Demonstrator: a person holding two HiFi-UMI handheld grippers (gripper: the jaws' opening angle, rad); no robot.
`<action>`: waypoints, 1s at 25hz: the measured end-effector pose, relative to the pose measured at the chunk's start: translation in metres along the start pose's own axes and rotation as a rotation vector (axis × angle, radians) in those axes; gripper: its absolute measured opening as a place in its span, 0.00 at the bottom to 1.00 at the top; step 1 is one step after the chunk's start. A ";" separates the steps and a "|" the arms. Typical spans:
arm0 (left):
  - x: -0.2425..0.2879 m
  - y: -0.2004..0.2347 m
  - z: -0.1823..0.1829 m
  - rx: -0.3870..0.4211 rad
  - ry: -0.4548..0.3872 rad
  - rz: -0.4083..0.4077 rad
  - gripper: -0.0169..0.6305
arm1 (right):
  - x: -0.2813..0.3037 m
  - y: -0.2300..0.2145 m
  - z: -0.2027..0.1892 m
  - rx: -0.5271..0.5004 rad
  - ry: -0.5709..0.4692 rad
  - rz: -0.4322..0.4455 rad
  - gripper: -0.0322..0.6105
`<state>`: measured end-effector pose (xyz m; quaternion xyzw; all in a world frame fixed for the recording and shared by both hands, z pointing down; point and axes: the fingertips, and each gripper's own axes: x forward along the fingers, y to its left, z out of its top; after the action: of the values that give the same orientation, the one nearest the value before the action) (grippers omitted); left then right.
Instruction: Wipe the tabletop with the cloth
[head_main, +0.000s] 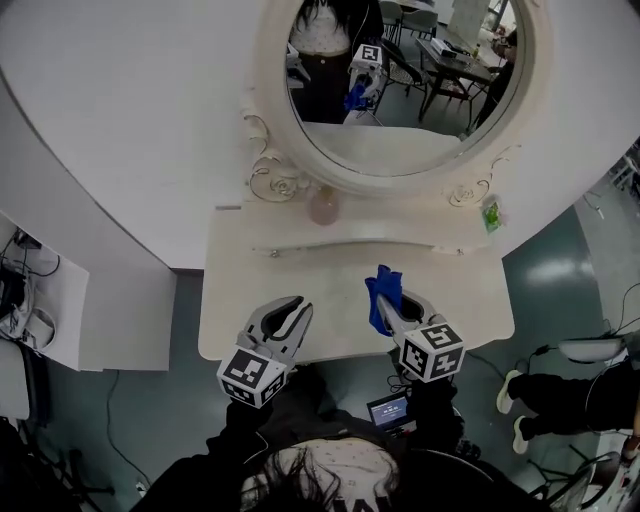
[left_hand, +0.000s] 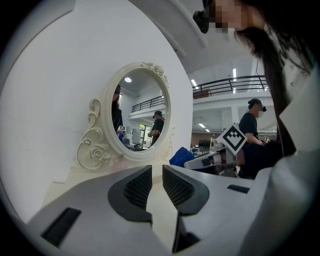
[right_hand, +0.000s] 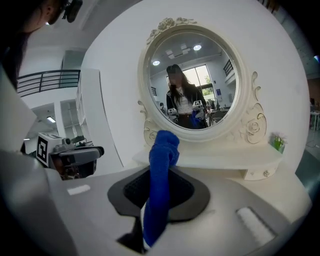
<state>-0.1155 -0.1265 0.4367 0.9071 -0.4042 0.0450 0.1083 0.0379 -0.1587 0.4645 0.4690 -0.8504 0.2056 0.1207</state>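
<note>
Looking down on a cream dressing-table tabletop (head_main: 460, 290), with an oval mirror (head_main: 400, 90) in a curly frame at the back edge. Got the blue cloth (head_main: 381, 293) pinched in the right gripper (head_main: 390, 305), clamped down hard on it. In the right gripper view (right_hand: 159, 185), same deal: cloth (right_hand: 161, 170) squeezed between the pads, bunched up and poking out past the fingertips toward the mirror. Hanging over the front right part of the tabletop, just in from the front edge. Can't tell whether it's actually touching the surface.

Over on the left gripper (head_main: 290, 308): parked at the front edge, left of the middle, near the right one but not touching it. From its own view (left_hand: 156, 182), jaws only a thin slit apart, nothing between them, just bare tabletop showing through the gap.

Also spotting a raised shelf (head_main: 400, 222) under the mirror, with a small pinkish thing (head_main: 323, 205) near its middle and a little green thing (head_main: 491, 213) at its right end. In the mirror, a reflection of the person and the cloth.
</note>
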 end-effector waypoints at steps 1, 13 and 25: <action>0.004 0.005 0.001 0.003 0.003 -0.012 0.13 | 0.010 -0.006 0.003 -0.006 0.010 -0.009 0.16; 0.027 0.075 0.001 -0.006 0.031 -0.062 0.13 | 0.136 -0.051 0.034 -0.028 0.123 -0.061 0.16; 0.032 0.096 -0.016 -0.046 0.071 -0.032 0.13 | 0.232 -0.088 0.010 -0.057 0.291 -0.087 0.16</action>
<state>-0.1657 -0.2081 0.4726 0.9087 -0.3863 0.0659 0.1441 -0.0111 -0.3787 0.5685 0.4671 -0.8083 0.2419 0.2647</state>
